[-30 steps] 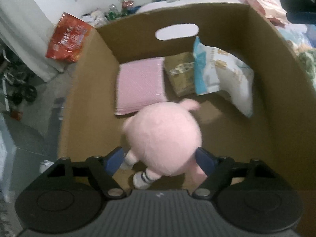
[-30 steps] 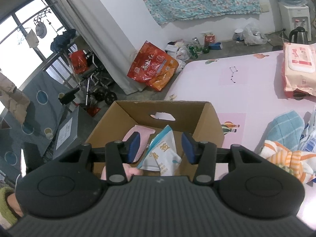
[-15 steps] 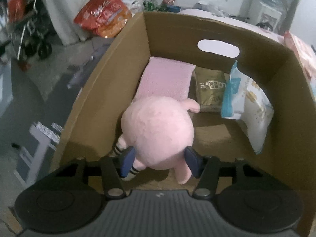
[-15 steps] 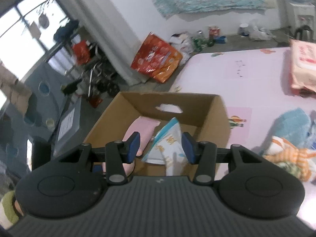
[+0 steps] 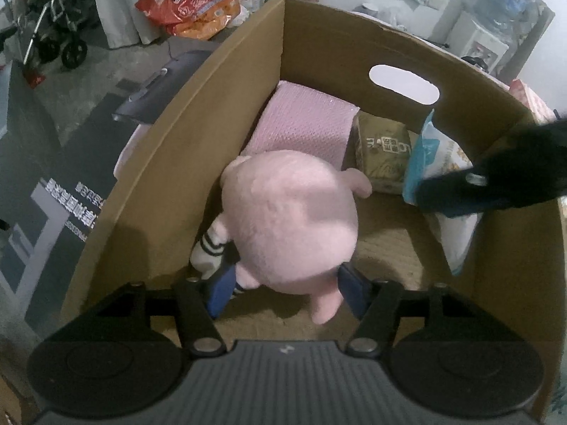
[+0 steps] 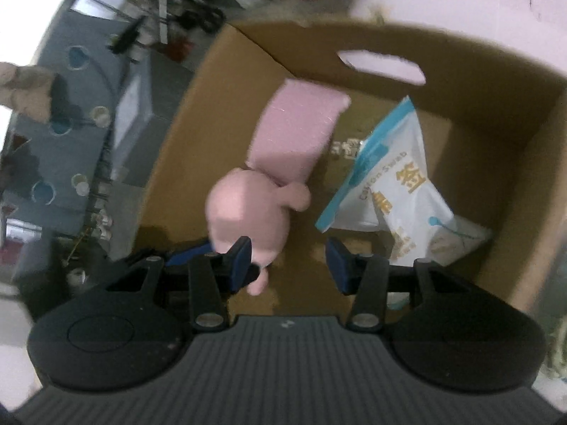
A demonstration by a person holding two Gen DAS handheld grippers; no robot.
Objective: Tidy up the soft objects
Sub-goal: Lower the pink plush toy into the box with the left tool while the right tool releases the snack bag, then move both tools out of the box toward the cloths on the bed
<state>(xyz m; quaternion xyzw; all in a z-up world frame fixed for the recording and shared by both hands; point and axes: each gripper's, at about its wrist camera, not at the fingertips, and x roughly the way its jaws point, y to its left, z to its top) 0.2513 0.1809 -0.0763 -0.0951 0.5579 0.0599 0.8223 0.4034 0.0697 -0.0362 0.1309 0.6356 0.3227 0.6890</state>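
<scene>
Pads (image 5: 221, 292) of my left gripper (image 5: 285, 290) flank the lower body of the pink plush (image 5: 290, 219), one by its striped-sock leg, the other by its bare pink foot. These jaws have just been easing open with the toy between them, and I cannot tell whether they pinch it or only brush its fur. The plush hangs head down inside the cardboard box (image 5: 248, 81), close against the left wall, its head over the near end of the pink pack (image 5: 304, 131) lying flat at the back. An olive-brown pack (image 5: 382, 152) sits beside that, and a white and blue bag (image 6: 397, 184) leans against the right wall.

My right gripper (image 6: 288, 258) is spread apart and empty, poised over the bare floor of the box, between the plush and the bag. From the left camera it shows as a dark shape across the bag's top edge.

I judge this to be the release of the toy. To do it well, I should let the head settle on the floor or the pack before widening fully, so it drops no distance and does not roll. The striped leg lies close to my left pad, so I should open wide enough to clear it, then draw straight back up rather than sideways. The right tool can steady the leaning bag, provided it keeps clear of the plush's outstretched arm.
</scene>
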